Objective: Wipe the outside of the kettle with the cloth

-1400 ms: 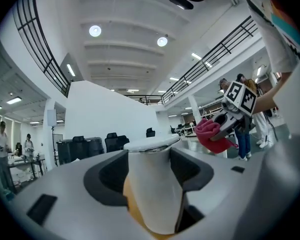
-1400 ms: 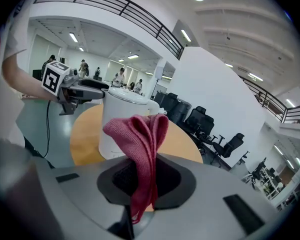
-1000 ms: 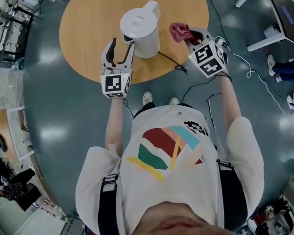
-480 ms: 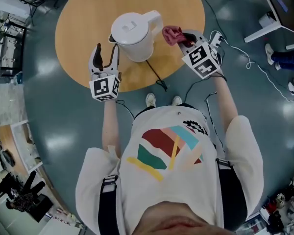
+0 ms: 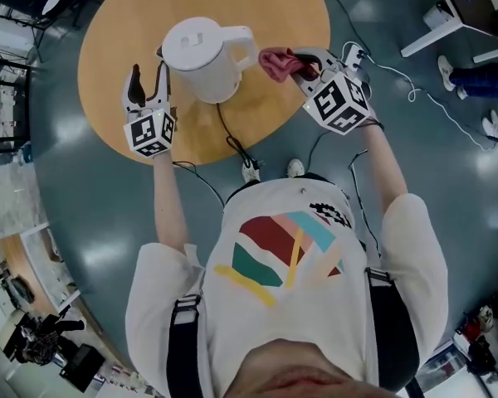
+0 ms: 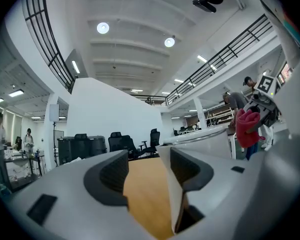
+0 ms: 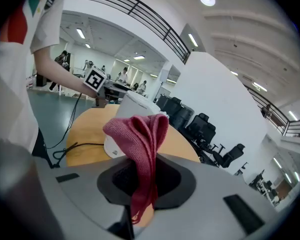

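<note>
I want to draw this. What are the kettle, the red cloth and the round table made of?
The kettle looks like smooth white plastic, with a dull sheen. The cloth looks like soft knitted fabric: fine ribs show and it droops in folds. The table looks like wood or wood-look laminate: even tan, flat top.

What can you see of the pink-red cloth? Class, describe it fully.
The cloth is dusky pink-red, knitted-looking fabric, bunched into soft folds. The right hand-held gripper is shut on its lower part, so the folds stand up past the jaws. It is held above the round wooden table, close beside the handle of the white kettle. Whether it touches the kettle cannot be told.
</note>
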A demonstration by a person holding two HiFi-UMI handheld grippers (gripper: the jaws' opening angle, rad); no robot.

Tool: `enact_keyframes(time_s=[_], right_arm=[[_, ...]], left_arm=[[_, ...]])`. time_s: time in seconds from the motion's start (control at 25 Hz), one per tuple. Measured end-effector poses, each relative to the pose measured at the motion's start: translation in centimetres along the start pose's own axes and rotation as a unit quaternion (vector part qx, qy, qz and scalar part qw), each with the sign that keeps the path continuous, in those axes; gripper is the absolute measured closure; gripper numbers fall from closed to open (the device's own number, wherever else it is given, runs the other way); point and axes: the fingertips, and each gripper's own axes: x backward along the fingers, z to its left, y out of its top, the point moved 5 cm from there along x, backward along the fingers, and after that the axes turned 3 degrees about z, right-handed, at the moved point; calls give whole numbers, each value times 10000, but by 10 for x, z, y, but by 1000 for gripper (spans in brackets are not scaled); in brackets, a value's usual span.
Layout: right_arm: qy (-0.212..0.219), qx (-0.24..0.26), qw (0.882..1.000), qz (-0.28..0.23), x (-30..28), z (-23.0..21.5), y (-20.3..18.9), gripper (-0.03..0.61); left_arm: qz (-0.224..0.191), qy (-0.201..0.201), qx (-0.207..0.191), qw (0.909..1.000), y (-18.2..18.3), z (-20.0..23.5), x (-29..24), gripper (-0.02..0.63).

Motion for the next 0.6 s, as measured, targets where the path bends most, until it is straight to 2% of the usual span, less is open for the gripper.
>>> enact_keyframes(time_s=[0.16, 0.36, 0.6], right_arm=[[89, 436, 9989, -162, -10, -5, 10, 531], [196, 535, 9975, -408, -22, -21, 17, 532], [258, 669, 9959, -550, -19, -25, 21, 532]], left_arm=[[-97, 32, -13, 9999, 4, 6, -18, 313], [-238, 201, 343, 9989, -4, -1, -10, 313], [-89, 311, 270, 9991, -5, -2, -2, 313]])
